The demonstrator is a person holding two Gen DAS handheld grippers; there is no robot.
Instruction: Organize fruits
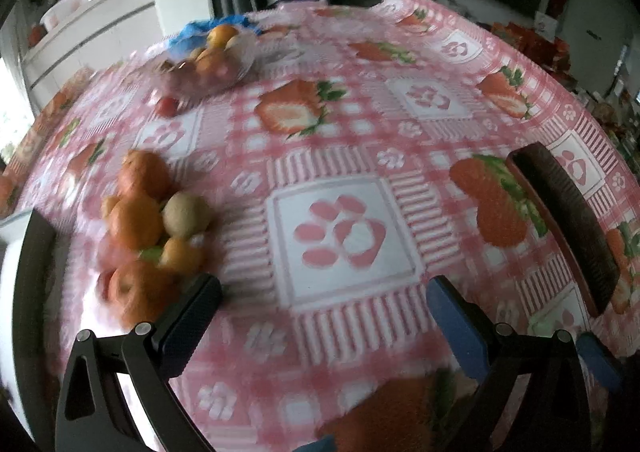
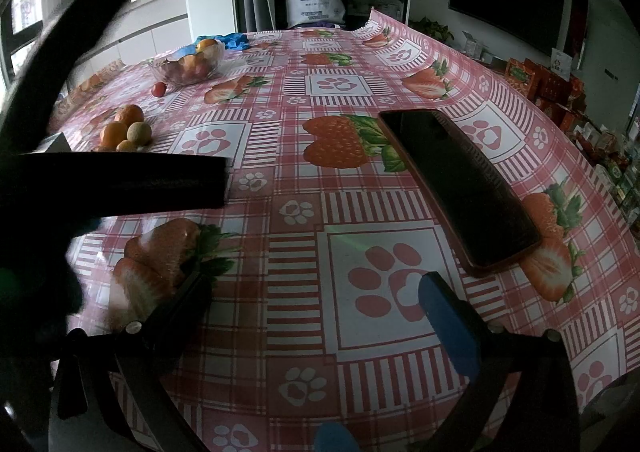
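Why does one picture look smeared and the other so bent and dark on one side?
Left wrist view: blur smears the loose fruit pile and the glass bowl. Right wrist view: sharper, but the fisheye bends the tablecloth into a dome, and a dark unlit shape close to the lens blocks its left side.

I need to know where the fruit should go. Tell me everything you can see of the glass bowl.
The bowl is clear glass, wide and shallow with flared walls, upright at the far left of the table. It holds oranges and small red fruits, heaped above the rim. A blue cloth lies behind it; contact is unclear. One small red fruit lies on the tablecloth just beside it. No claw is near it.
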